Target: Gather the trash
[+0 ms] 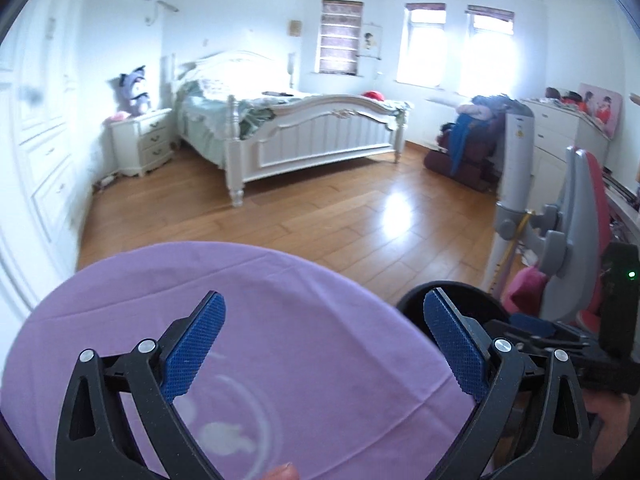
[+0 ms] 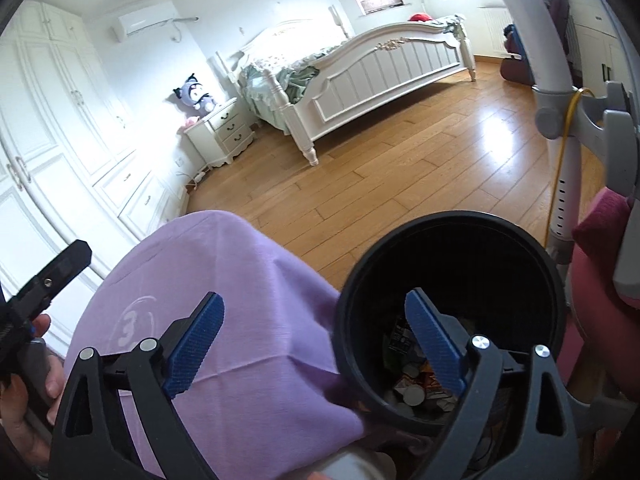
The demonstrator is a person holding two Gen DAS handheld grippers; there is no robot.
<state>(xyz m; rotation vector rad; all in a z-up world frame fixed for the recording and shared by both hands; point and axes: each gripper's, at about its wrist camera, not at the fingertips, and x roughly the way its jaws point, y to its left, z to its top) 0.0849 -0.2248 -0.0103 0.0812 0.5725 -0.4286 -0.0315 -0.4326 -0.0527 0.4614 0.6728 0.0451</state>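
While both tools hang above the work with nothing between their pads, we judge the main risk to be a careless sweep of the right gripper (image 2: 316,344), whose right finger sits over the mouth of the black bin (image 2: 360,280); a knock on the rim could tip it and spill its load onto the wooden floor (image 2: 400,168). We note its fingers spread wide and empty, and the left gripper (image 1: 324,344) likewise spread wide over the purple cloth (image 1: 280,280), gripping nothing. A second hazard, in our view, is snagging that cloth, which lies touching the bin's near rim, and dragging the bin with it. Inside the bin we find collected trash (image 2: 412,392): crumpled wrappers, pale round pieces that may be caps or lids, and a printed packet, though the depth is dark and we cannot identify more. We see no loose trash on the cloth.
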